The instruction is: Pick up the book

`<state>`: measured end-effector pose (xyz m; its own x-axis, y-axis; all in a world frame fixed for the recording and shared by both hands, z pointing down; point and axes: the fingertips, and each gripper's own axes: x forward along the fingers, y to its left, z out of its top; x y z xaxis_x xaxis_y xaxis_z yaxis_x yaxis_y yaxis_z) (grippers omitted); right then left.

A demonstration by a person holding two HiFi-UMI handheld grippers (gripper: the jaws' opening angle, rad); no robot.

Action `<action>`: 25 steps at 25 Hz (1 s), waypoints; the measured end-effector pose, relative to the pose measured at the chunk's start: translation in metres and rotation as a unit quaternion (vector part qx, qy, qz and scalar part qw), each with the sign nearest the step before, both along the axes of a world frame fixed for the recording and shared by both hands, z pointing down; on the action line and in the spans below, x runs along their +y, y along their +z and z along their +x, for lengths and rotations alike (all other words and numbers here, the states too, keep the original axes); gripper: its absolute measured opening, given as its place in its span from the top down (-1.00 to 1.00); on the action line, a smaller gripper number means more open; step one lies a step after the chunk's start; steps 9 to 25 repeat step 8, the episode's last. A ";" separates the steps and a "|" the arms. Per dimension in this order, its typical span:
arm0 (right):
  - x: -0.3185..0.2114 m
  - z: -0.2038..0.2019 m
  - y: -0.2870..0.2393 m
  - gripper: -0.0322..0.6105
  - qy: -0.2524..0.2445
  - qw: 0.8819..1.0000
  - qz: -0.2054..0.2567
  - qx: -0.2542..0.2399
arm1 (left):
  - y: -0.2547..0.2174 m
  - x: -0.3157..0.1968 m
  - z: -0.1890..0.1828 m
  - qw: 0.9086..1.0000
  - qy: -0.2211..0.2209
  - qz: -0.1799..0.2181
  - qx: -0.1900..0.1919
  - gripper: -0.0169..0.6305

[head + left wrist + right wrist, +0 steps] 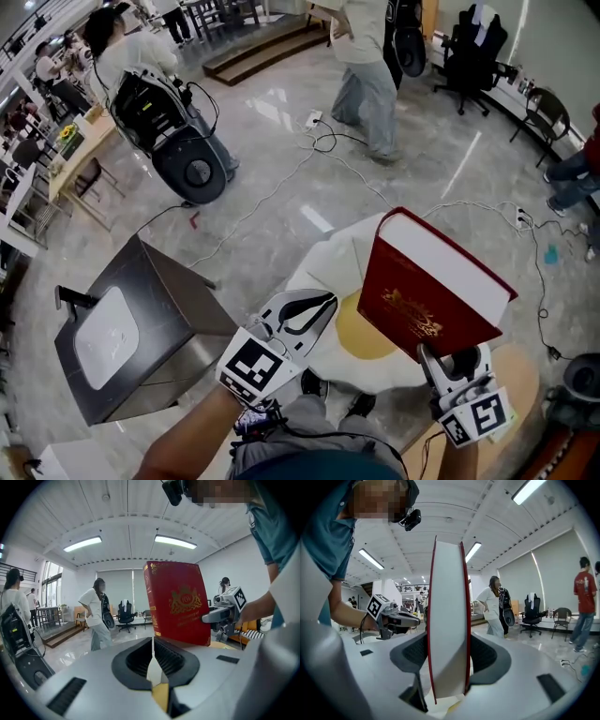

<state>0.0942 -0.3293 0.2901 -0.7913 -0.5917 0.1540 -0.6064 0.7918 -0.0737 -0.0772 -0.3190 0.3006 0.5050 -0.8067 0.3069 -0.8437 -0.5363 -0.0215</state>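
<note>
In the head view, the book [433,281] hangs in the air to the right, tilted, its red cover facing left and its white page edge up. The right gripper [439,358] has it by the near lower corner only. The white cloth [330,255] and the tan desk [523,367] lie beneath it, and nothing touches the book but the fingers. The left gripper [317,306] hovers just left of the book, apart from it. The pick looks all but done. What remains is probably to hold the lift steady, since a thick book pinched at one corner may swing about that corner. There is open floor on the far side, with cables [281,187] trailing across it. A dark cabinet [141,328] stands well off to the left, and people stand at the far end.

In the left gripper view, the fingers [140,660] are together with nothing between them. The book stands upright beyond them, so this gripper is free to steady the far cover if the book tips.

In the right gripper view, the fingers [485,656] are clamped on the book, one pad on each red cover and the page block upright between them. The hold sits low on the book, so the squeeze should stay firm and the wrist level. The ceiling is high overhead, which leaves ample room upward.
</note>
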 end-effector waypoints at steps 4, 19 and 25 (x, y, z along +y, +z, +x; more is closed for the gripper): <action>0.003 0.002 -0.011 0.06 0.006 1.000 0.010 -0.001 | -0.003 0.003 0.000 1.000 0.002 0.003 -0.001 0.90; 0.008 0.000 -0.022 0.06 0.011 1.000 0.017 -0.002 | -0.008 0.009 -0.002 1.000 0.004 0.004 0.000 0.90; 0.008 0.000 -0.022 0.06 0.011 1.000 0.017 -0.002 | -0.008 0.009 -0.002 1.000 0.004 0.004 0.000 0.90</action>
